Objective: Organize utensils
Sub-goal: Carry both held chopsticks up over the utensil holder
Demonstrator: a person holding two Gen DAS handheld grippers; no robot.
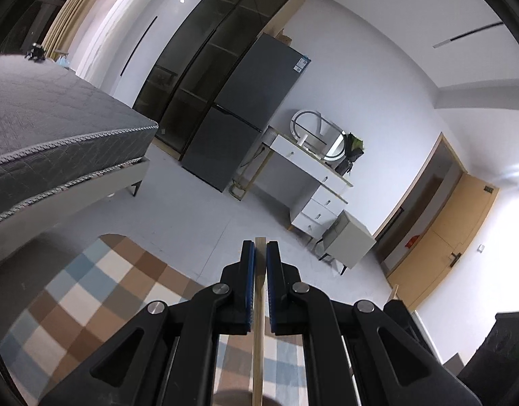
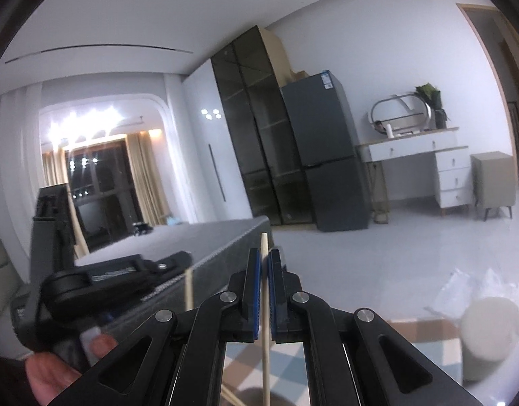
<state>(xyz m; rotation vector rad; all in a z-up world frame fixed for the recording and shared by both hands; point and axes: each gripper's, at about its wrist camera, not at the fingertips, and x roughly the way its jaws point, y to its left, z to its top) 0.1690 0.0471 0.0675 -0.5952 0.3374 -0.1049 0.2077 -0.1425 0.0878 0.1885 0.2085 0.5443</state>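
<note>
In the left wrist view my left gripper (image 1: 260, 248) is shut on a light wooden chopstick (image 1: 258, 321), square-ended, that runs lengthwise between the blue pads and pokes just past the tips. In the right wrist view my right gripper (image 2: 265, 257) is shut on a second, round-tipped wooden chopstick (image 2: 266, 331), which stands out above the fingertips. Both grippers are held up in the air, pointing across the room. The left gripper (image 2: 100, 280) also shows at the left of the right wrist view with its chopstick (image 2: 189, 289) hanging below it.
A checked cloth (image 1: 90, 297) lies below both grippers. A pale cylindrical container (image 2: 489, 335) and clear plastic wrapping (image 2: 469, 287) sit at the lower right. Behind are a grey mattress (image 1: 39, 128), a dark fridge (image 1: 239, 115) and a white dresser (image 1: 313, 182).
</note>
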